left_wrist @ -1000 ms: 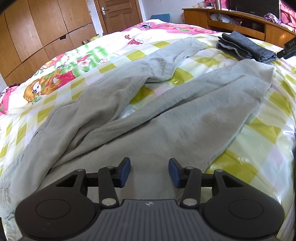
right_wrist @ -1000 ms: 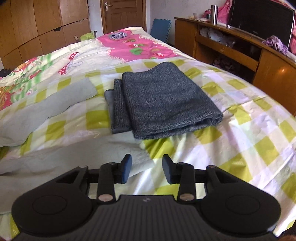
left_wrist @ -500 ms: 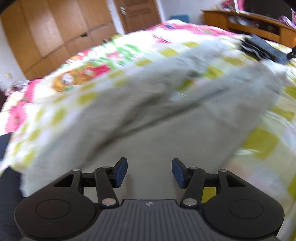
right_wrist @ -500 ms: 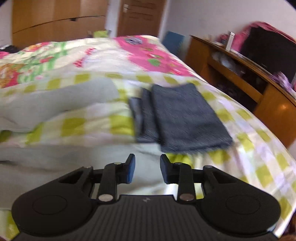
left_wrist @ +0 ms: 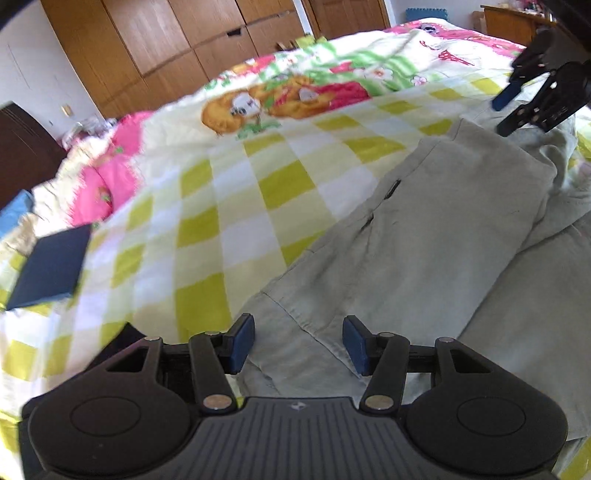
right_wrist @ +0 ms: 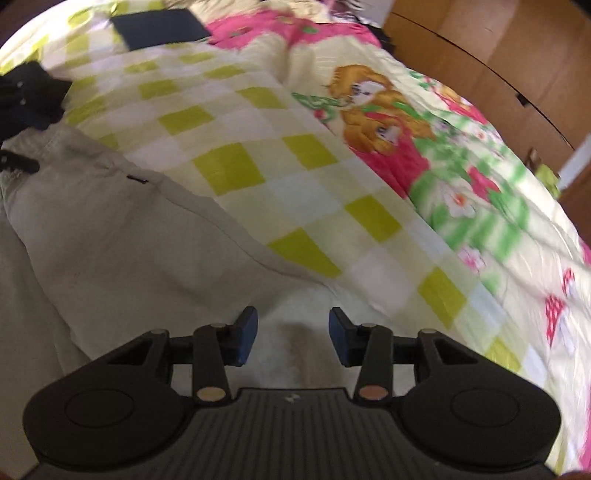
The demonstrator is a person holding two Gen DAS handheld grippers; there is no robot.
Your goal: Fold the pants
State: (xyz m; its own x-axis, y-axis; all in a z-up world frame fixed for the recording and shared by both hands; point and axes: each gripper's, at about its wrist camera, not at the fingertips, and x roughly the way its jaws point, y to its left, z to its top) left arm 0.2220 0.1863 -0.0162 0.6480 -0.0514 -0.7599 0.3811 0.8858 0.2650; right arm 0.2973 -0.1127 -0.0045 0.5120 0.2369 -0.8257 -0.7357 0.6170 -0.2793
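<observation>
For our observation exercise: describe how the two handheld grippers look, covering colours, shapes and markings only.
Both the left gripper and right gripper are matte black, with blue rectangular pads on thin linkage fingers, silver pivot rivets, two round discs, and a ribbed centre plate bearing a small white logo.

Right gripper [right_wrist: 293, 334], fingers [right_wrist: 247, 334] apart, above grey pants [right_wrist: 122, 243] on checked bedspread [right_wrist: 258, 140].

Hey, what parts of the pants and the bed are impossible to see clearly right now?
- Pants: right part cut off by the frame edge in the left wrist view.
- Pants under the right hand-held gripper: hidden by its body.
- Dark flat thing: motion blur, cannot identify.
- Quilt print: smeared by blur.
</observation>
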